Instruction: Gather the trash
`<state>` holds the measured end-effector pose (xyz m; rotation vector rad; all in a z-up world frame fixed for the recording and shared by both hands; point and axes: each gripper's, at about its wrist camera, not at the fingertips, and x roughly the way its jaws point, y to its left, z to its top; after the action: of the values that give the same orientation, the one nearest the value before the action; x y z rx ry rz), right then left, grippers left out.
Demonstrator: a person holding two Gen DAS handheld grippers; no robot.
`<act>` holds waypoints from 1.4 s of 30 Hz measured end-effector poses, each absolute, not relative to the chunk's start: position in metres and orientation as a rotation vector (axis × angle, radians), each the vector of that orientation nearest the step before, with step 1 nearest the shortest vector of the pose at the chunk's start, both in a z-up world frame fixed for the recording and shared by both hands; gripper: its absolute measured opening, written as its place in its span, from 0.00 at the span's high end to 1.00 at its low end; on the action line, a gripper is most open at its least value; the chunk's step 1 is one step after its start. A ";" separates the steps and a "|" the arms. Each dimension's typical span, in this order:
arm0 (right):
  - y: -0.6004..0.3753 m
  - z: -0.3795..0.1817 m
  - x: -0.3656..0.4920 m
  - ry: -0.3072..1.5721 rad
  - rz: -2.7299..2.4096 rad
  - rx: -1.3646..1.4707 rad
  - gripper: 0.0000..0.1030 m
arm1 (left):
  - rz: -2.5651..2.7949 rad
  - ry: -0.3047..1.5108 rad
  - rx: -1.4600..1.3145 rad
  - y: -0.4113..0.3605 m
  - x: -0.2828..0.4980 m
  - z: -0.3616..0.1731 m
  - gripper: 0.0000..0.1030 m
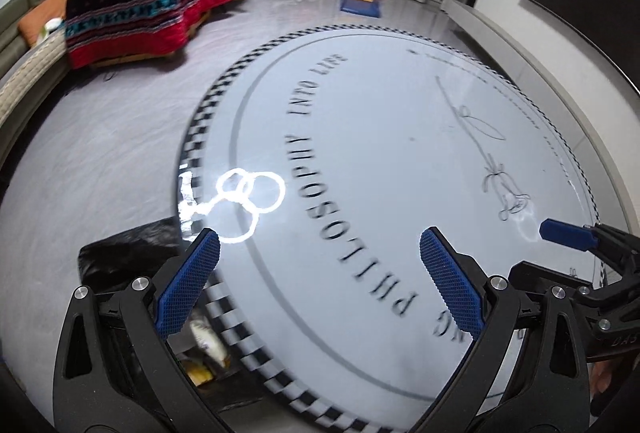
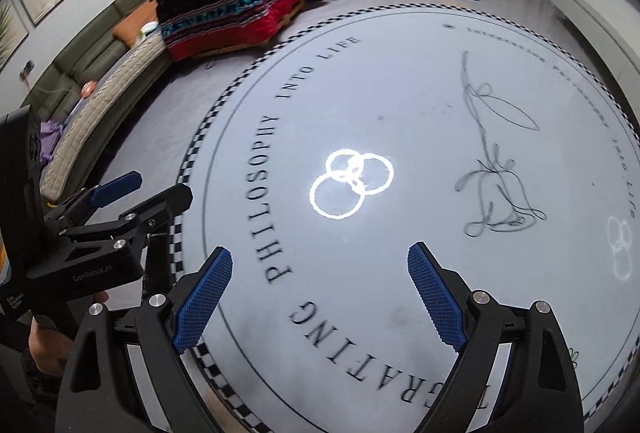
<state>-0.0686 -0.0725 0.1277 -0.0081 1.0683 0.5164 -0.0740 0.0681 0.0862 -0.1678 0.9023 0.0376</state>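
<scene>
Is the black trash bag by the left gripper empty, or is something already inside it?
Not empty. In the left wrist view, the black trash bag holds wrappers, visible below the open left gripper.

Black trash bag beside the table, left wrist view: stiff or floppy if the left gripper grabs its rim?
Probably floppy: the black trash bag looks like thin, crinkled, glossy film, slumped on the floor. Likely light, since only a few wrappers show inside. The sheen suggests it could slip between the open left gripper's pads, so pinching a fold seems safer.
</scene>
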 end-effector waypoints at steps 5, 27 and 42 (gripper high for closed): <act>-0.121 0.099 -0.058 1.087 0.405 0.046 0.13 | -0.033 0.907 -0.134 0.025 -0.048 0.072 0.06; -0.170 0.050 -0.038 0.967 0.152 -0.051 0.03 | -0.020 0.957 0.003 -0.034 0.000 0.012 0.06; -0.169 0.049 -0.033 0.951 0.149 -0.065 0.03 | -0.012 0.966 0.026 -0.036 0.003 0.012 0.06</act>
<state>-0.0325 -0.1695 0.0493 -0.0647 0.9510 0.1489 0.0030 -0.0363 0.0117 0.0264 0.9656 -0.0122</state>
